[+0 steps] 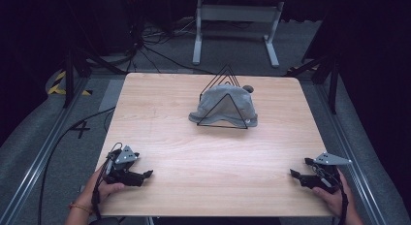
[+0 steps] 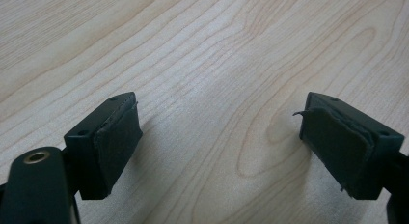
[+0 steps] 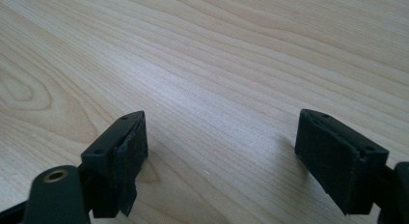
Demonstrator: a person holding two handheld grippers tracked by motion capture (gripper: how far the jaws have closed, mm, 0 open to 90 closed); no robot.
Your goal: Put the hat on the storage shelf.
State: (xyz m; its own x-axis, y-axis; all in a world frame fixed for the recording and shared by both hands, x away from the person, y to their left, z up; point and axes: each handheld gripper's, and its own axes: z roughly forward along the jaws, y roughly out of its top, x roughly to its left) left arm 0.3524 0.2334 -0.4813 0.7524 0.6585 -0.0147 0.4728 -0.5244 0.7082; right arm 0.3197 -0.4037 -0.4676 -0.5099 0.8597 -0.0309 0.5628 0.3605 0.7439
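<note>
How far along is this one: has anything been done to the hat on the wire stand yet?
Nothing looks done. The grey hat sits on the black wire stand at the table's far middle. Left gripper and right gripper rest open and empty near the front corners. Any handling is still ahead.

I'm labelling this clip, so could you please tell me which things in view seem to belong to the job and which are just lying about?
Likely part of the job (none is stated, so this is a guess):
- grey cap
- black wire stand that the cap sits in
- left gripper and right gripper, both open and empty

Just lying about:
- white table frame on the floor beyond
- floor cables
</note>
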